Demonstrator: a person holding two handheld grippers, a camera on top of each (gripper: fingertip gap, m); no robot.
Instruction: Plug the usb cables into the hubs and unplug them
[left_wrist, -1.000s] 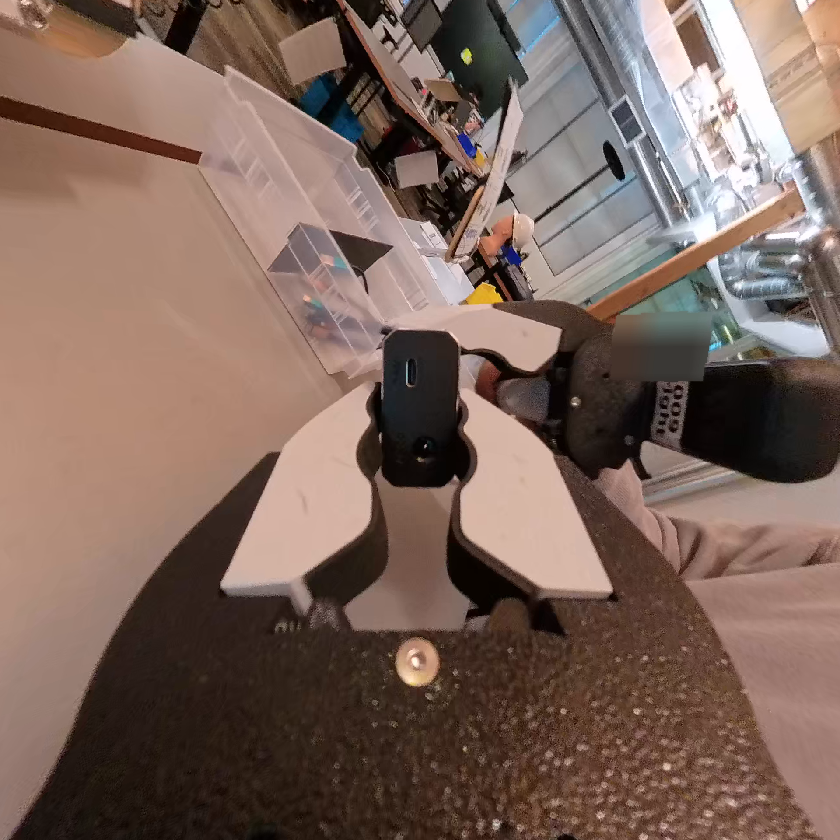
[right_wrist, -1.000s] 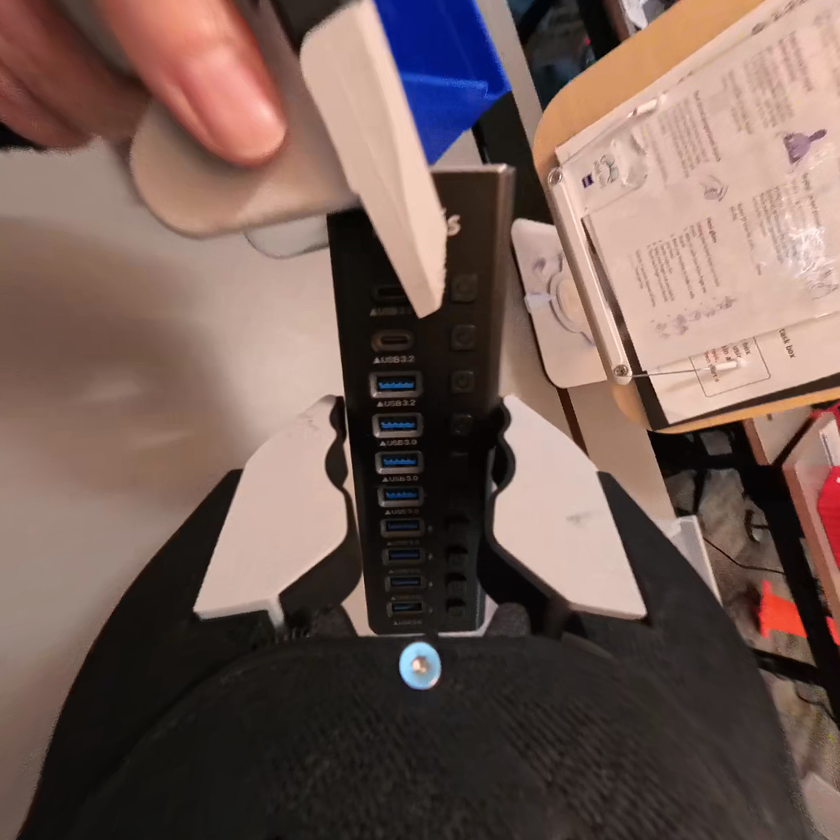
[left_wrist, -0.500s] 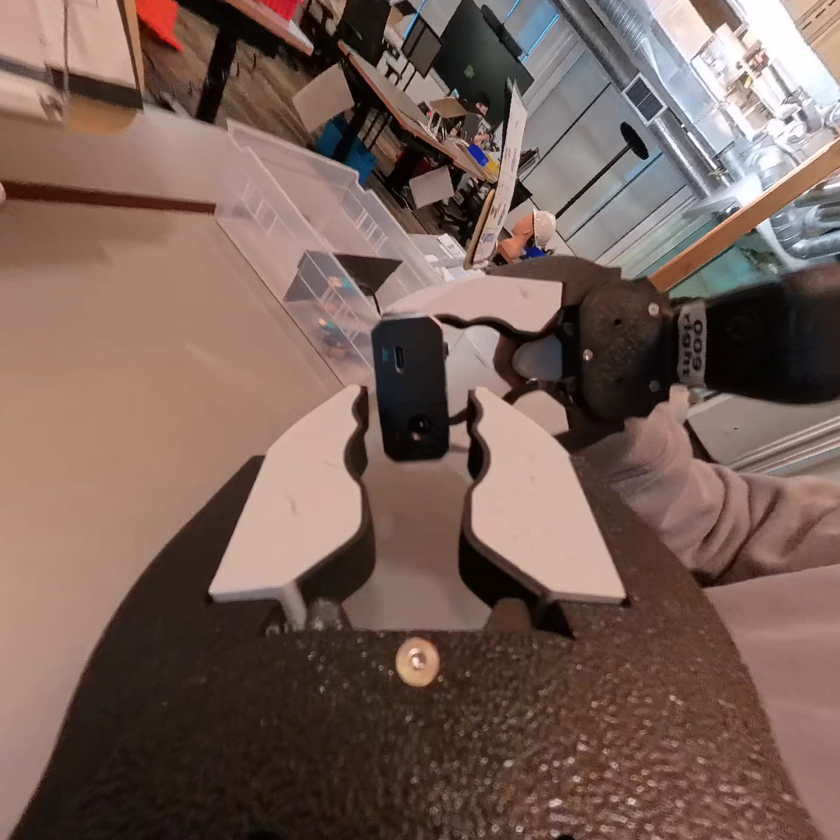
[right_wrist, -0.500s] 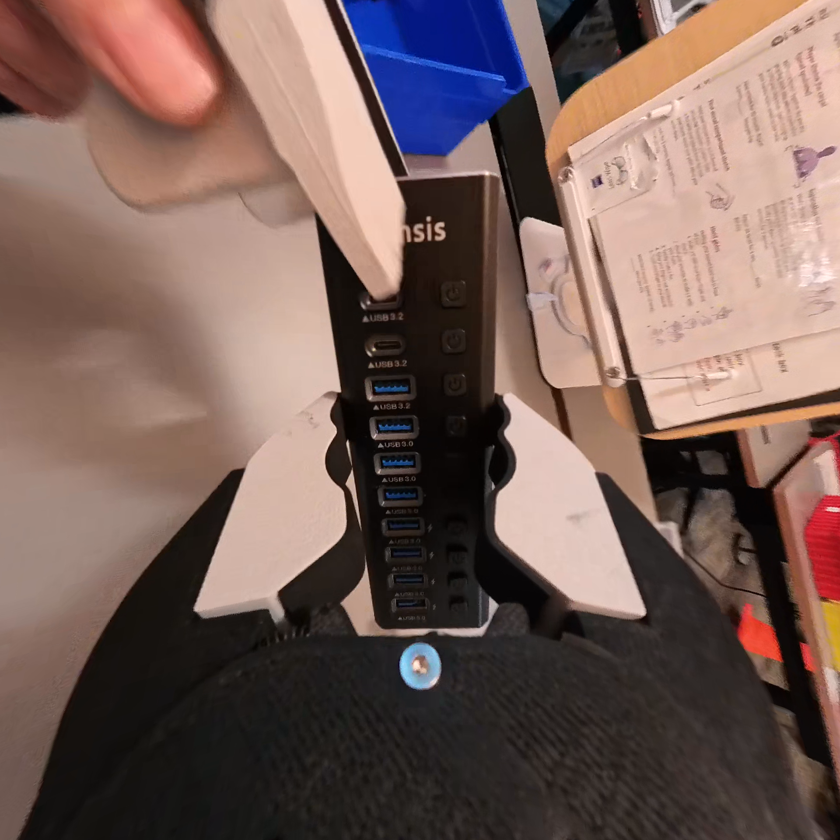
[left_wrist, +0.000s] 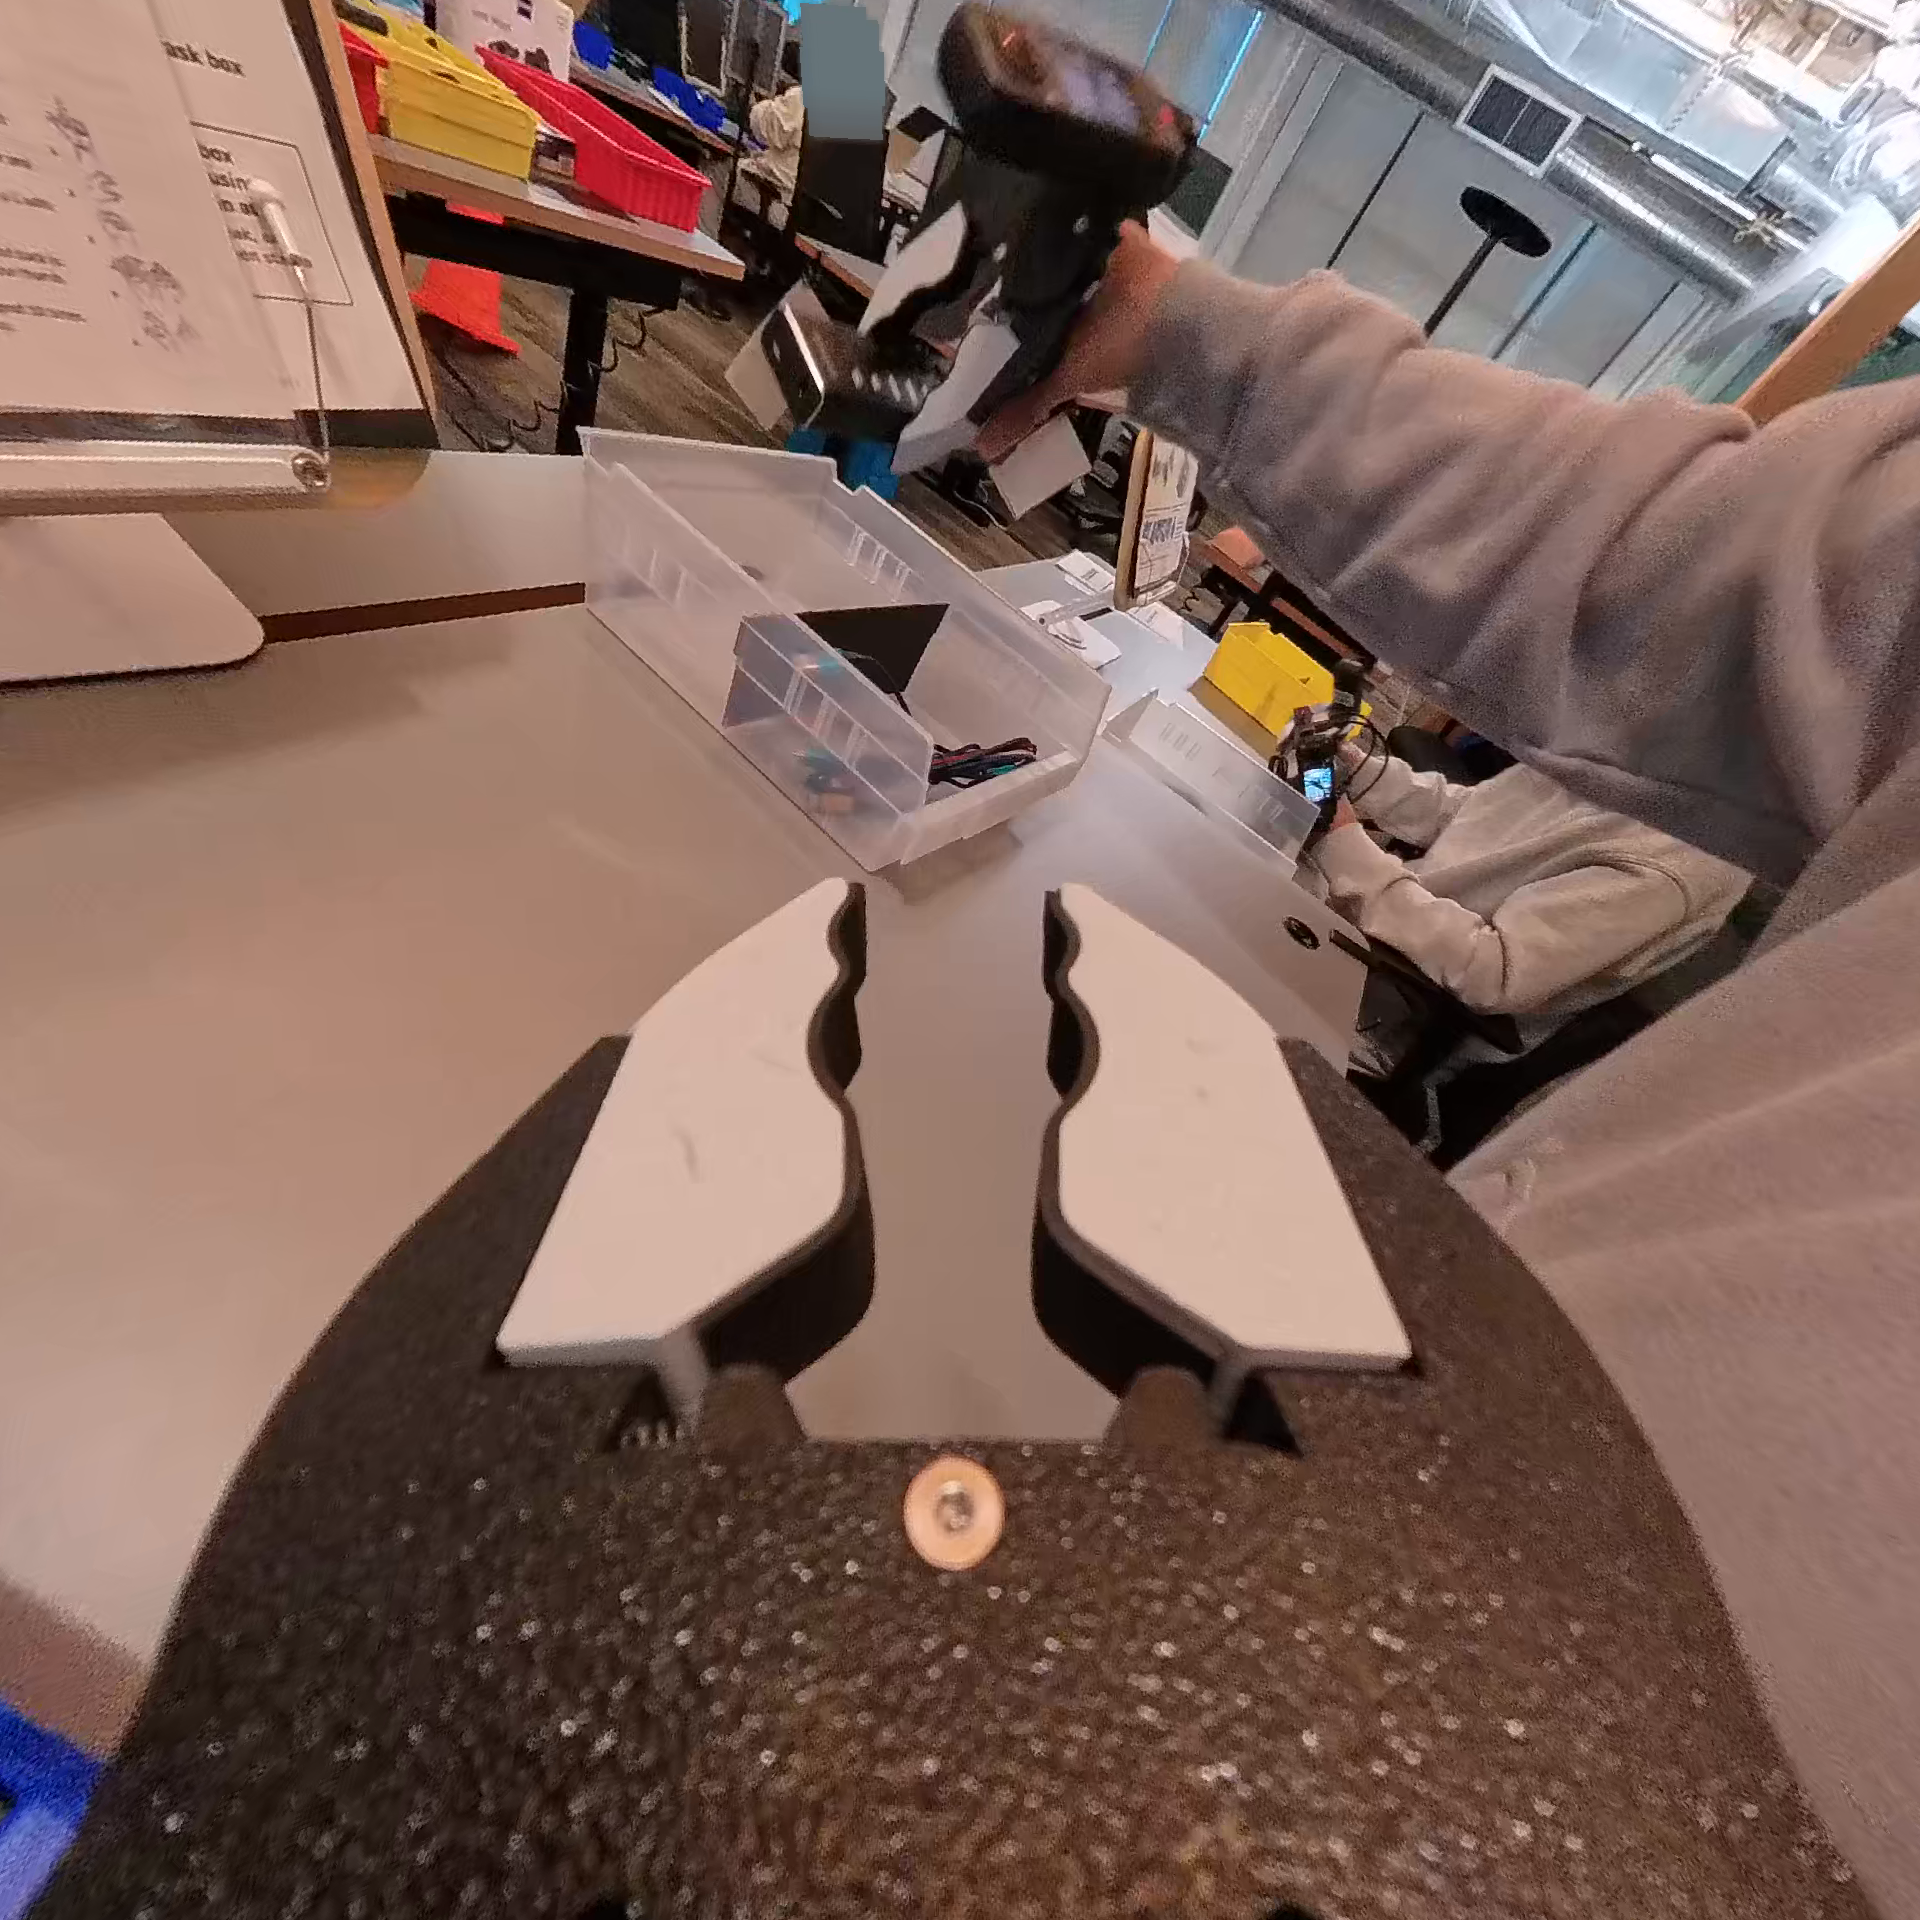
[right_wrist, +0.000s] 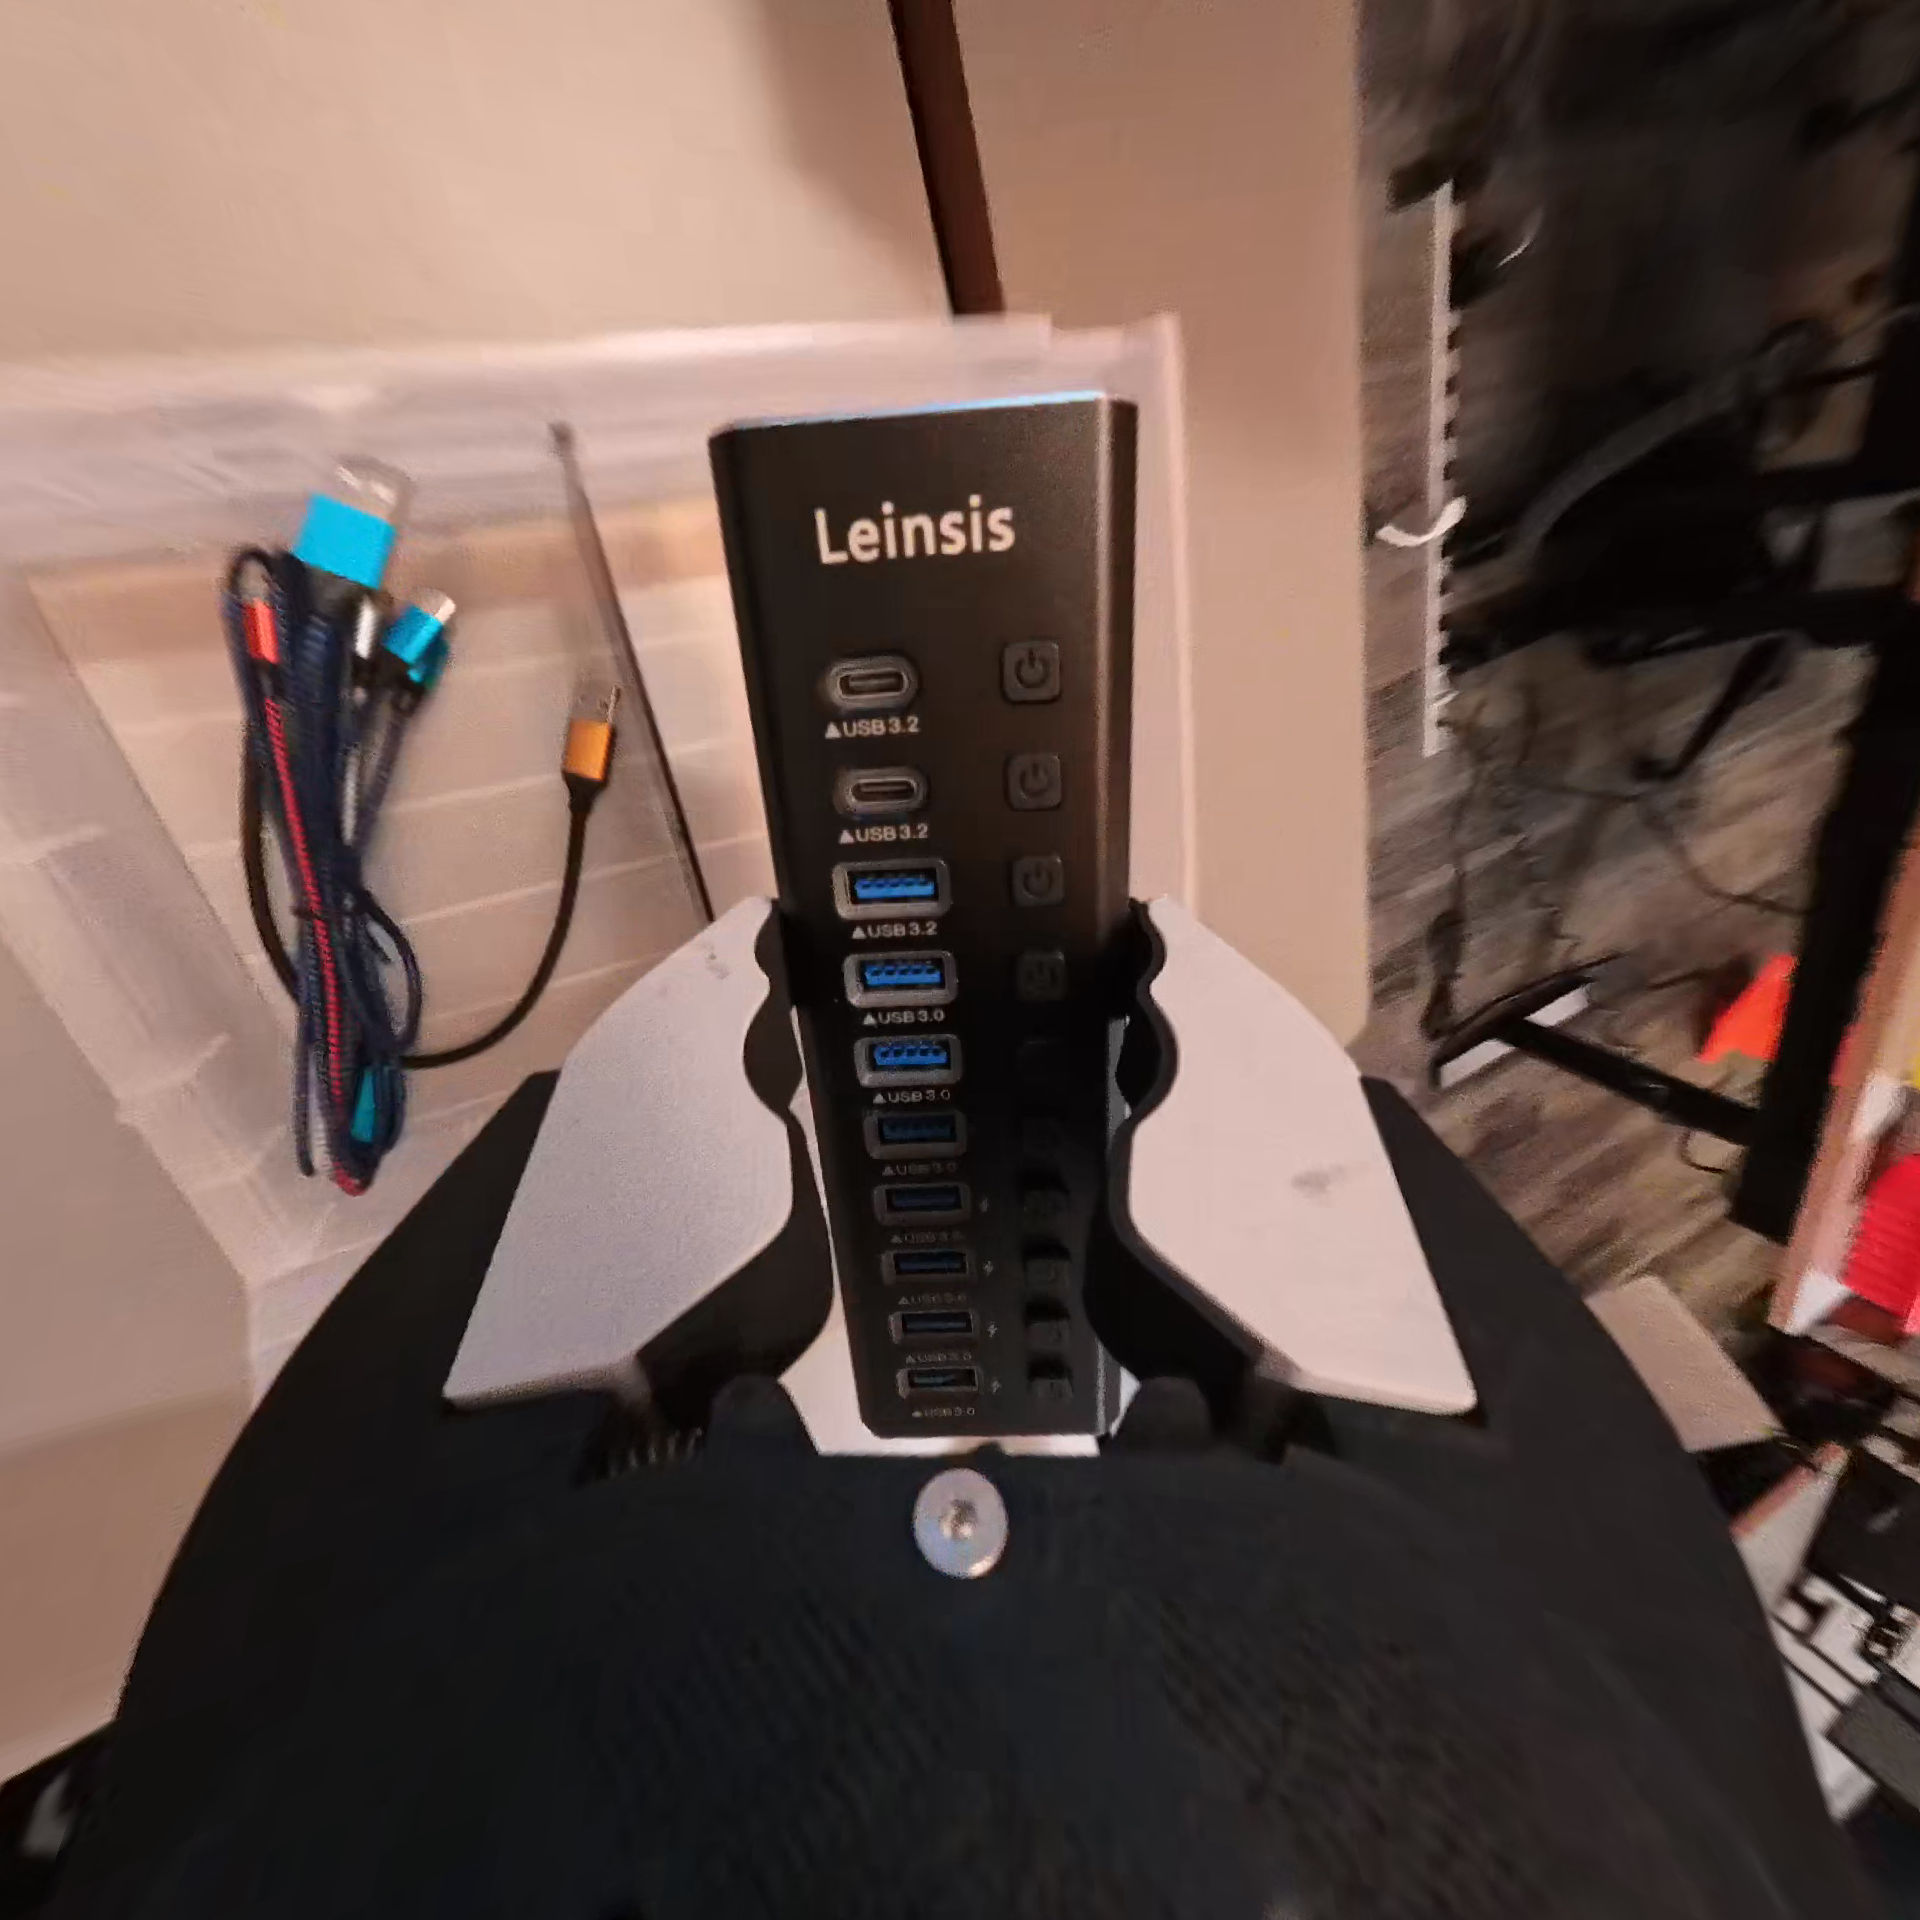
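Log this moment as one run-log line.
left gripper: open, empty | right gripper: shut on black USB hub | USB cables: in clear bin, unplugged

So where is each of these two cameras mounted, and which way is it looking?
Left wrist view: on the open, empty left gripper, facing along the table to a clear bin; a grey sleeve shows.
Right wrist view: on the right gripper, shut on a black USB hub, looking down at bundled cables.
Shared: the bin, and the raised right gripper.
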